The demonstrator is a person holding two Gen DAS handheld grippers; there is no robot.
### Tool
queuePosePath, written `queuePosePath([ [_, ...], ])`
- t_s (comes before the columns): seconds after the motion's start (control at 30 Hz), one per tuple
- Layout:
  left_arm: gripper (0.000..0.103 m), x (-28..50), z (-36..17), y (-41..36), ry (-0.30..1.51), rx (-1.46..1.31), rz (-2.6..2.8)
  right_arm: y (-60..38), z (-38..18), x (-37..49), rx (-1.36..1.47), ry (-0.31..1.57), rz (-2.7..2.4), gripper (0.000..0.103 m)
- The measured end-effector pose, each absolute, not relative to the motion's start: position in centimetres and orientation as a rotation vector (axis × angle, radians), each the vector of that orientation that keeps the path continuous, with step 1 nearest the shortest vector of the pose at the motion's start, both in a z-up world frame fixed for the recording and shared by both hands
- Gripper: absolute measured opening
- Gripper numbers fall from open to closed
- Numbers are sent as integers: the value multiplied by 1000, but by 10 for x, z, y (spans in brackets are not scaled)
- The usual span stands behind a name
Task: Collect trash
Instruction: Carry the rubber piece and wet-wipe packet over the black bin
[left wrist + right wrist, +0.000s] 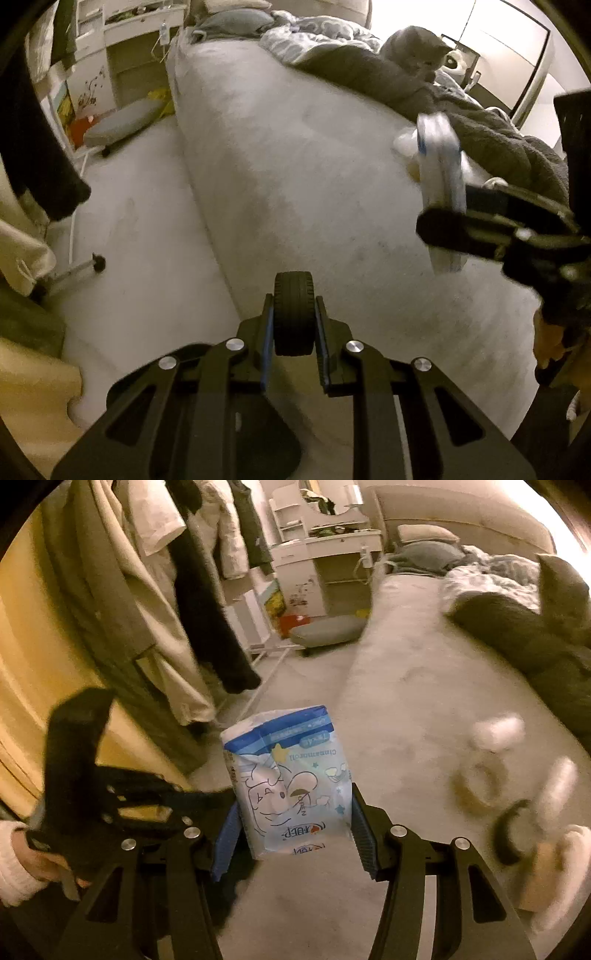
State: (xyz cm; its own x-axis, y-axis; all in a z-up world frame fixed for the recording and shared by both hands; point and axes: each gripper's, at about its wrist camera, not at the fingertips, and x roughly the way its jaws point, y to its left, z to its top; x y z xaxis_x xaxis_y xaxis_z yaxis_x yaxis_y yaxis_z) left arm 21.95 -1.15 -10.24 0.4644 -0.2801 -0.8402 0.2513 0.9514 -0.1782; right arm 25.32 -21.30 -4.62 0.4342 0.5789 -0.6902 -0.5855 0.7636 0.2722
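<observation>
1. While no bin is seen, a small black wheel [294,314] is clamped upright between the left tongs [294,332], tread facing the camera.
2. A blue-and-white packet [290,786] is gripped by the right tongs [293,830], long axis pointing away, print upside down.
3. Blurred litter [498,734] lies on the bed [295,166], with a grey blanket [369,77] and a cat [413,48] behind; clothes [147,590] hang left.

Cat [413,51] on rumpled blanket [399,85] at bed's [280,155] far side, floor cushion [122,123] left of bed
</observation>
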Motion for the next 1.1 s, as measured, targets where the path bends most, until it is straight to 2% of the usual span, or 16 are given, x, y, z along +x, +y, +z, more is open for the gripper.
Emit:
queuePosePath([
  [0.57,22,191,-159,80,1234,-147,-221,-106,-49,238,-78,879,887,56],
  [1.07,22,157,-208,131,1382,-216,-195,-31,-90,224,-140,1016,961,56],
  [1.1,30,155,-211,132,1386,-223,-200,-25,-94,222,-152,1026,965,55],
])
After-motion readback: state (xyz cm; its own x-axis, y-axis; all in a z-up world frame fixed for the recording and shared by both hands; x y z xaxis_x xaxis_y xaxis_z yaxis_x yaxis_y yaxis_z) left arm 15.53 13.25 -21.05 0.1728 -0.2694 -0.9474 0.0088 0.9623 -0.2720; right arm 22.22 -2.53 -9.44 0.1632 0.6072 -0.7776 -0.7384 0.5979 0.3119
